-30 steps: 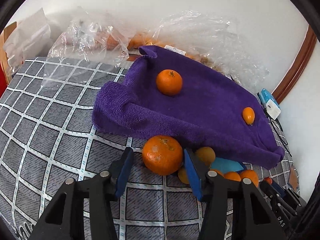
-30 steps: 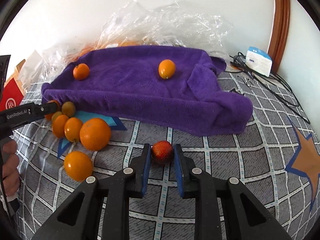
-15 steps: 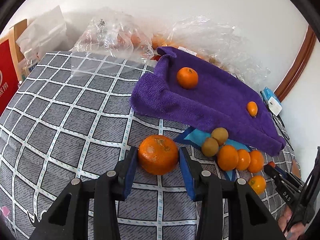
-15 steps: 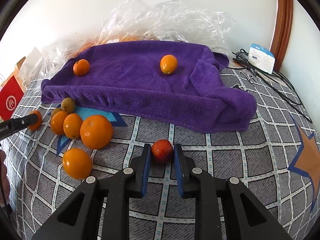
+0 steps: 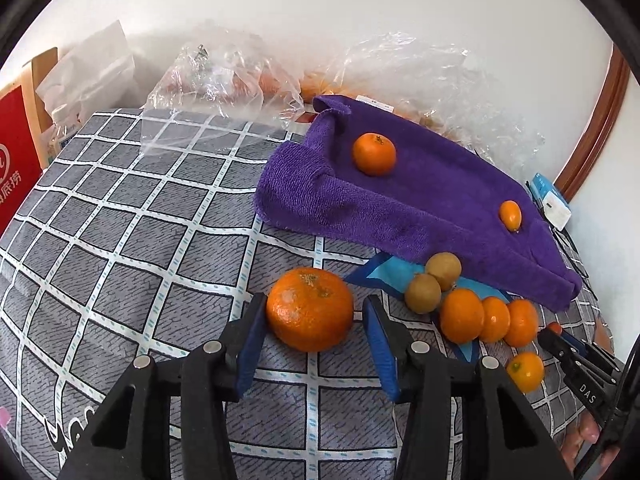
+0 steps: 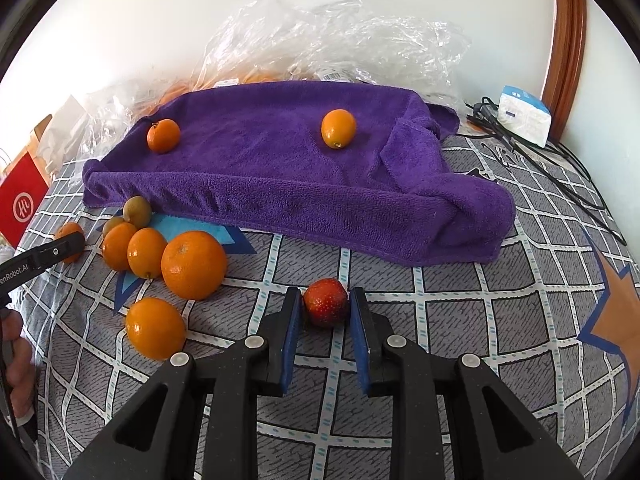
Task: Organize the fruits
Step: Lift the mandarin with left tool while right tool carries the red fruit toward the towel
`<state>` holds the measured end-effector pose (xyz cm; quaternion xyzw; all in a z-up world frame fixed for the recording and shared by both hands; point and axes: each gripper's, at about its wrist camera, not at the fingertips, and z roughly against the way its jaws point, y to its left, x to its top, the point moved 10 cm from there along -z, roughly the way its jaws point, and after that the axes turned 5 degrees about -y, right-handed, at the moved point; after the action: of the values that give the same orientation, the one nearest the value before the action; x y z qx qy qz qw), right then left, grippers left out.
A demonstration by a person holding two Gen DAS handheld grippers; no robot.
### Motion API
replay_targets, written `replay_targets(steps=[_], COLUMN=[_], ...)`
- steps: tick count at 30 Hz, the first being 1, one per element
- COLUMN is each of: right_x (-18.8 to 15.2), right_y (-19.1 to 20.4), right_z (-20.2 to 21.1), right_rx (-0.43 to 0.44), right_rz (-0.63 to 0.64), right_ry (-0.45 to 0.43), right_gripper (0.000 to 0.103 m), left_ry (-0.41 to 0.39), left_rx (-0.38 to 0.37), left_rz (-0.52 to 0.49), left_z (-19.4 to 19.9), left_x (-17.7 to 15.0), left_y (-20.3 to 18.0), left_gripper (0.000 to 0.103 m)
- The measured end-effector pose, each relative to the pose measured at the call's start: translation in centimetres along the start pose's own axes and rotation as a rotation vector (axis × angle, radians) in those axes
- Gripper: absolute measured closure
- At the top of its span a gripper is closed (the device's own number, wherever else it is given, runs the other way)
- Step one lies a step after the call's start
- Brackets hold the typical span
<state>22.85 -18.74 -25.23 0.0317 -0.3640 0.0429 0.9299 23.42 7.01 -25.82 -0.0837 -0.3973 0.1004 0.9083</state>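
Observation:
My left gripper is shut on a large orange and holds it over the checked cloth, left of the fruit pile. My right gripper is shut on a red strawberry just in front of the purple towel. The towel carries a mandarin at its left and a kumquat near its middle. A loose pile of oranges and kiwis lies on the cloth by the towel's left front edge; it also shows in the left wrist view.
Crumpled clear plastic bags with more fruit lie behind the towel by the wall. A red box stands at the far left. A white and blue charger with black cables lies at the right, by a brown wooden frame.
My left gripper closed on the large orange and carried it back and left, away from the towel. My right gripper stayed shut on the strawberry and barely moved.

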Motion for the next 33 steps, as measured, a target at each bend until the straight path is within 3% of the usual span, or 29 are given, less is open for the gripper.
replay_targets(steps=[18,33], right_x=[0.2,0.3], right_y=[-0.3,-0.7], right_z=[0.7,1.1], right_rx=[0.047,0.055], right_rz=[-0.038,-0.064], right_ry=[-0.045,-0.067], right_gripper=[0.080,0.080], left_ry=[-0.022,-0.106], left_rx=[-0.047,-0.062], left_rz=[0.047,0.057], left_z=[1.0,2.6], left_x=[0.2,1.4], left_y=[0.1,0.0], left_gripper=[0.063,0.064])
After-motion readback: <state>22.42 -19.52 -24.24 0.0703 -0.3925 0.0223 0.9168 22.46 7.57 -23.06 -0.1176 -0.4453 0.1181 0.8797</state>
